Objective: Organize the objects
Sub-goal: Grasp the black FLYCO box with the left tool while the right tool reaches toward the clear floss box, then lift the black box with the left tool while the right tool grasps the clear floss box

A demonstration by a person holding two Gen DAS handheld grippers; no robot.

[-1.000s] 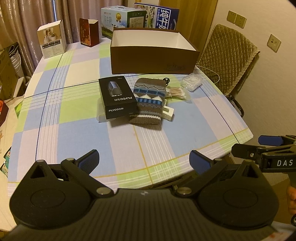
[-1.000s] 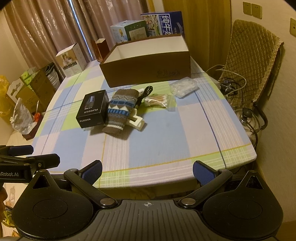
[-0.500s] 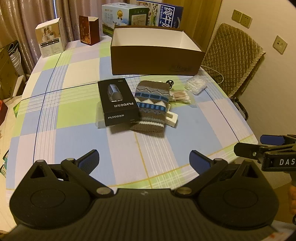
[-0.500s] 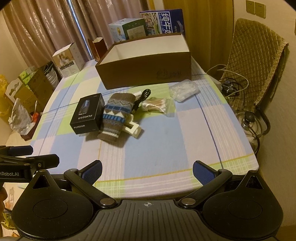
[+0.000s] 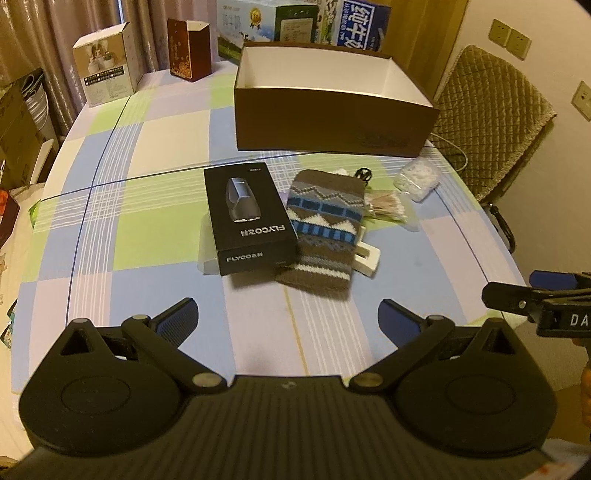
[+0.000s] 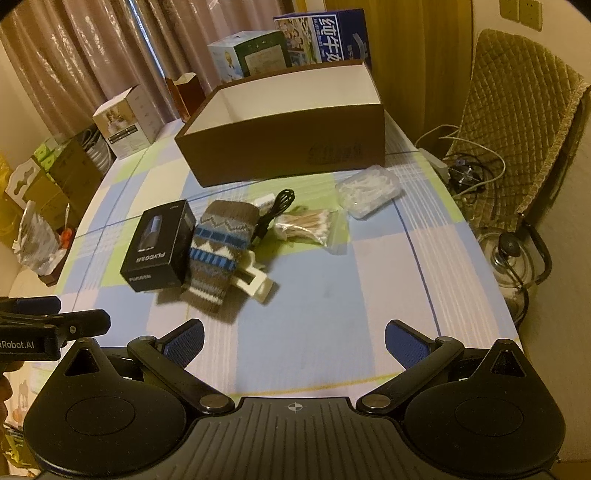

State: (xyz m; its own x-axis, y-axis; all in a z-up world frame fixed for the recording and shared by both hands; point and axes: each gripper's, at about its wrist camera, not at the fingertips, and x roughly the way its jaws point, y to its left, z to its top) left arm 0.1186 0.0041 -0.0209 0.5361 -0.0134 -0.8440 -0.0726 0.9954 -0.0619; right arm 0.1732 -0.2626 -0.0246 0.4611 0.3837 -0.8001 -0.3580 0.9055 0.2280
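1. checked cloth in blue, green and white covers the table [image 5: 155, 229], with curtains and a quilted chair [image 6: 517, 110] behind it.
2. nearest the lens, the left gripper [image 5: 288, 314] hangs over the table's near edge, jaws spread wide with nothing between them; the right gripper [image 6: 293, 341] is likewise wide open and empty, short of every object.
3. just beyond lie the loose things: a black box [image 5: 249, 218] printed "flyco" on its lid and end, touching a knitted pouch [image 5: 325, 229] that lies over a white plastic piece [image 5: 369, 256].
4. handling, as a judgement: the black box looks stiff and smooth, best pinched across its 2 long sides; the pouch is soft and will sag, so grip it mid-body.
5. further right sit a bag of cotton swabs [image 6: 310, 225], light and slippery in its film, a black cable [image 6: 275, 212] and a small clear case [image 6: 369, 190], light and rigid.
6. behind them stands the open brown box [image 5: 332, 122], white inside, the likely place for everything; a faint emblem on its front is unreadable.
7. farthest off are cartons, 1 blue carton [image 6: 325, 35] bearing large chinese characters, and 1 white carton [image 5: 105, 72] with a photo.
8. the left gripper's side shows "da", the right's view reads "robot.ai".
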